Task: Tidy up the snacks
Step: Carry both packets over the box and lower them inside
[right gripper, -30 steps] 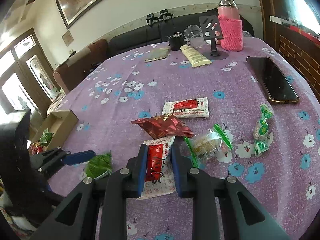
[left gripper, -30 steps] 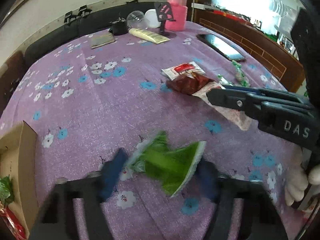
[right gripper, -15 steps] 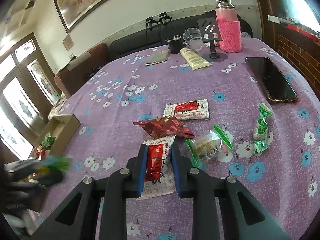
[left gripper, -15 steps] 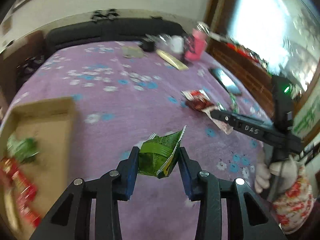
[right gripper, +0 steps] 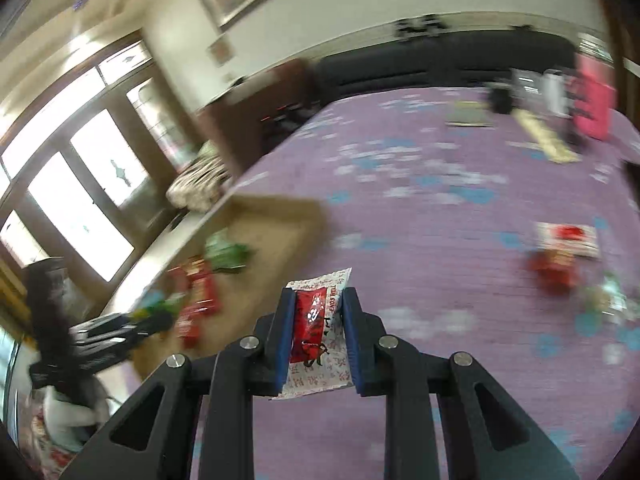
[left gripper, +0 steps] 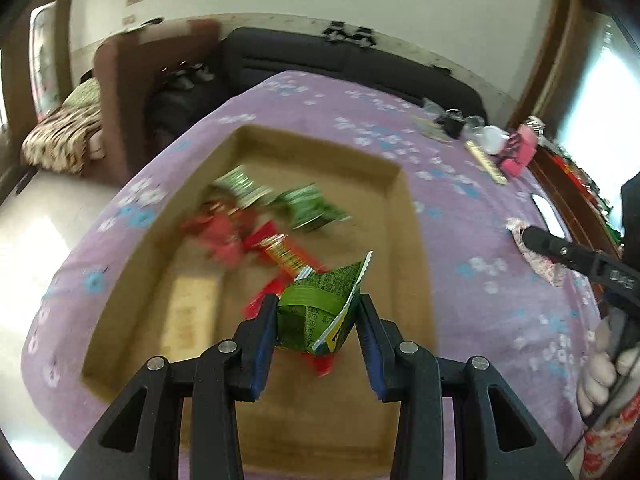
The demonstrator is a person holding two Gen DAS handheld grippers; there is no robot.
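Note:
My left gripper is shut on a green snack packet and holds it above the open cardboard box. The box holds several green and red snack packets. My right gripper is shut on a red and white snack packet and holds it above the purple floral tablecloth, right of the box. The left gripper shows at the left of the right wrist view, over the box. The right gripper shows at the right of the left wrist view.
More snack packets lie on the cloth at the right. A pink bottle, a tube and small items stand at the far side. A dark sofa lies behind the table. The box sits at the table's left edge.
My left gripper has carried the green packet left, from the cloth to above the box. My right gripper has lifted the red and white packet and swung left toward the box.

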